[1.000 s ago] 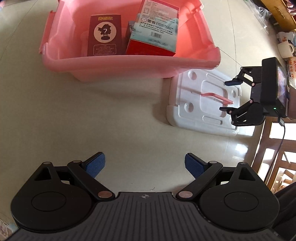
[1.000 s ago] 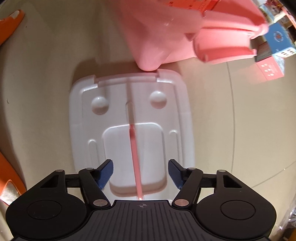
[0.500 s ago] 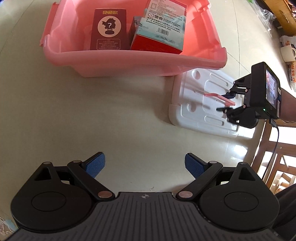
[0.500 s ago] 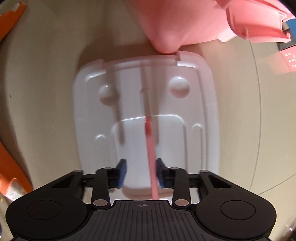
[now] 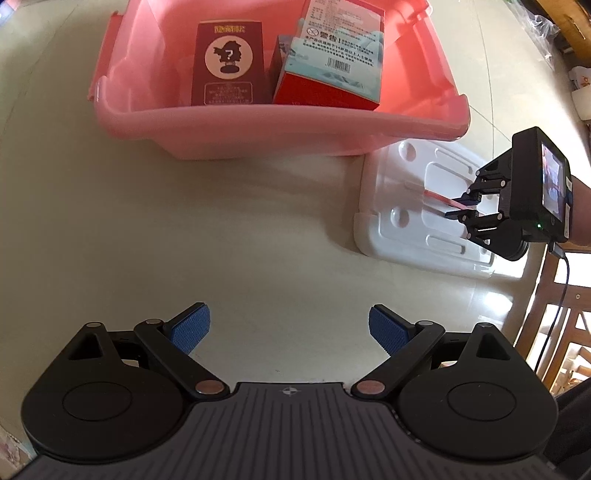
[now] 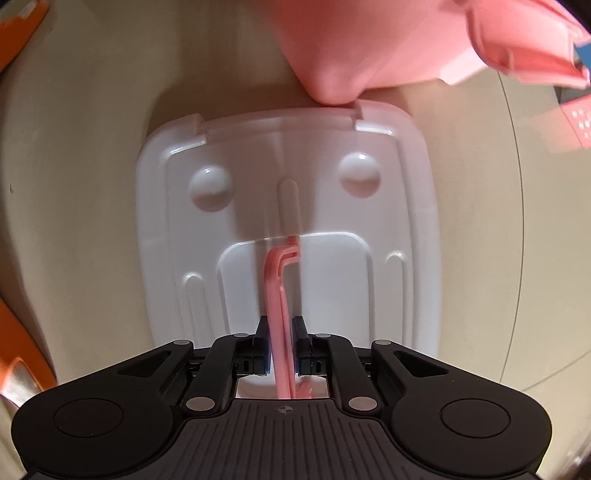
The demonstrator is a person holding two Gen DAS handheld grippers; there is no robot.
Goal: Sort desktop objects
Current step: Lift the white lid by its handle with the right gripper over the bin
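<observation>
A white plastic lid (image 6: 388, 229) lies flat on the table beside a pink bin (image 5: 258, 129). Its pink hinged handle (image 6: 279, 295) stands up from the lid's middle. My right gripper (image 6: 281, 349) is shut on this handle; it also shows in the left wrist view (image 5: 463, 206) over the lid (image 5: 399, 225). The bin holds a dark red box (image 5: 227, 62) and a red and light blue box (image 5: 332, 62). My left gripper (image 5: 290, 330) is open and empty above bare table, in front of the bin.
The bin's corner (image 6: 332, 88) touches the lid's far edge. Orange objects (image 6: 18, 369) lie at the left. A pink and blue box (image 6: 576, 118) sits far right. Wooden chair parts (image 5: 565, 332) and bags (image 5: 543, 26) stand past the table's right edge.
My right gripper has closed from wide open onto the lid's pink handle, which now stands raised from the lid. The left gripper has moved a little closer to the bin.
</observation>
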